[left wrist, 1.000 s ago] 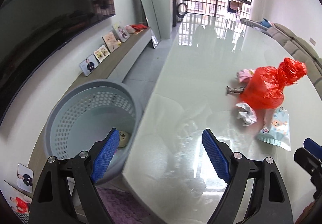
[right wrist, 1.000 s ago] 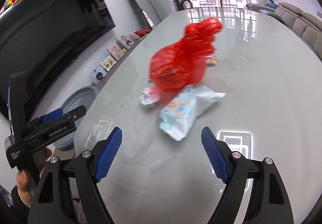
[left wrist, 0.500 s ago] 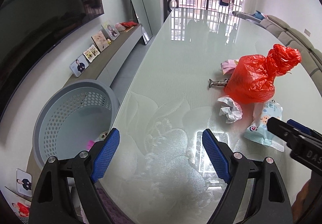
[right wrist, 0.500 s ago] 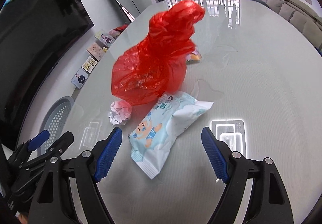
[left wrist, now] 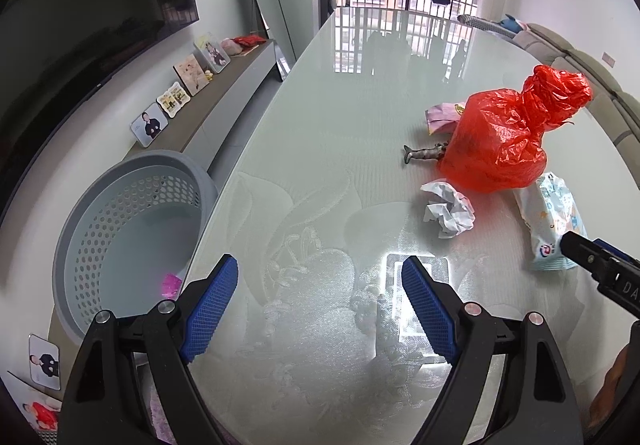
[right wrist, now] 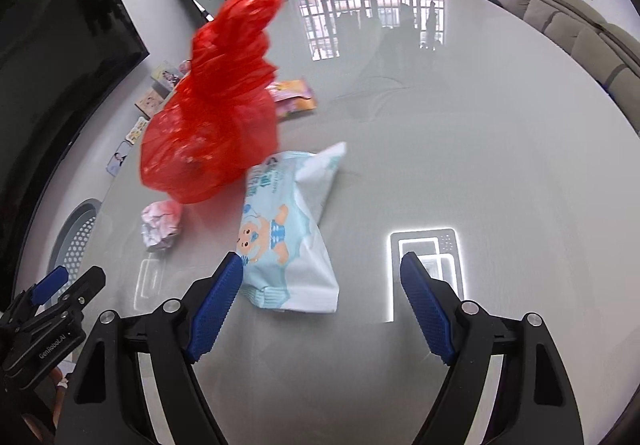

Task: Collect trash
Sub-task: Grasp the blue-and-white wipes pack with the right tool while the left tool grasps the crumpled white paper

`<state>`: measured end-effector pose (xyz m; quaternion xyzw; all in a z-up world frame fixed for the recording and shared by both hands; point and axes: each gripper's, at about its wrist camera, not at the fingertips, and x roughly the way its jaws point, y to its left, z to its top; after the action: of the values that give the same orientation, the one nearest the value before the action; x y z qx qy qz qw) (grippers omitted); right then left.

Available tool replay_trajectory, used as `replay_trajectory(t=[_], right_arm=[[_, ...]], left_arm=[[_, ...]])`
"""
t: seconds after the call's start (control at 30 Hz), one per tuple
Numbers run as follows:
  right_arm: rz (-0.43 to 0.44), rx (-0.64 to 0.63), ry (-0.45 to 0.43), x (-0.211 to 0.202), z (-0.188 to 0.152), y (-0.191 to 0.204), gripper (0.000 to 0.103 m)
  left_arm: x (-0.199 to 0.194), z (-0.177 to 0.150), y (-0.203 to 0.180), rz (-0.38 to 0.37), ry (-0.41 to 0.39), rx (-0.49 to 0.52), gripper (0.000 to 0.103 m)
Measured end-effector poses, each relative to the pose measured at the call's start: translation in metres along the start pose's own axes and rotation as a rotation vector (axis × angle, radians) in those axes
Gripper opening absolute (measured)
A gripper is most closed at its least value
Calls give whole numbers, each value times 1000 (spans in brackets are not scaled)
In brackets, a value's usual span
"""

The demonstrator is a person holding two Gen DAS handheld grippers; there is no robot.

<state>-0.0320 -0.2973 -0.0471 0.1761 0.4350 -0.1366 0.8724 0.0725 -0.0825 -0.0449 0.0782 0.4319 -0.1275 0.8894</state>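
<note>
A red plastic bag (left wrist: pixel 500 141) (right wrist: pixel 212 133) stands on the glass table (left wrist: pixel 340 117). Beside it lie a crumpled white paper ball (left wrist: pixel 448 209) (right wrist: pixel 160 225), a light blue wet-wipes pack (left wrist: pixel 554 225) (right wrist: pixel 286 229), a pink wrapper (left wrist: pixel 442 115) (right wrist: pixel 292 95) and a small grey twisted wrapper (left wrist: pixel 424 154). My right gripper (right wrist: pixel 320 305) is open, its left finger at the near end of the wipes pack. My left gripper (left wrist: pixel 320 305) is open and empty over the table's near edge, left of the trash.
A grey perforated basket (left wrist: pixel 132 241) (right wrist: pixel 76 241) stands on the floor left of the table, with a pink scrap (left wrist: pixel 171 284) inside. A low shelf with photo frames (left wrist: pixel 176 101) runs along the left wall. A sofa (right wrist: pixel 580 25) lies beyond the table's right side.
My right gripper has moved forward to the wipes pack, which now sits between its fingers' tips. My left gripper has swung right, from over the basket to over the table.
</note>
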Motion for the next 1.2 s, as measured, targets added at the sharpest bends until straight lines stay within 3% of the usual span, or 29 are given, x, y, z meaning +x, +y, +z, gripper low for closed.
replay_trajectory(t=[0.2, 0.47, 0.7, 0.77, 0.83, 1.2], right_arm=[[35, -26, -26, -9, 8, 0, 78], [28, -107, 41, 33, 27, 24, 78], [16, -131, 34, 47, 29, 28, 77], [17, -130, 28, 47, 28, 28, 68], [18, -131, 25, 47, 29, 24, 53], [71, -44, -61, 24, 38, -15, 47]], left_arm=[[4, 2, -9, -11, 3, 15, 82], [8, 5, -15, -17, 13, 21, 82], [15, 8, -15, -18, 22, 7, 82], [17, 9, -17, -20, 25, 8, 82], [17, 11, -20, -24, 23, 13, 82], [26, 18, -41, -41, 21, 29, 83]])
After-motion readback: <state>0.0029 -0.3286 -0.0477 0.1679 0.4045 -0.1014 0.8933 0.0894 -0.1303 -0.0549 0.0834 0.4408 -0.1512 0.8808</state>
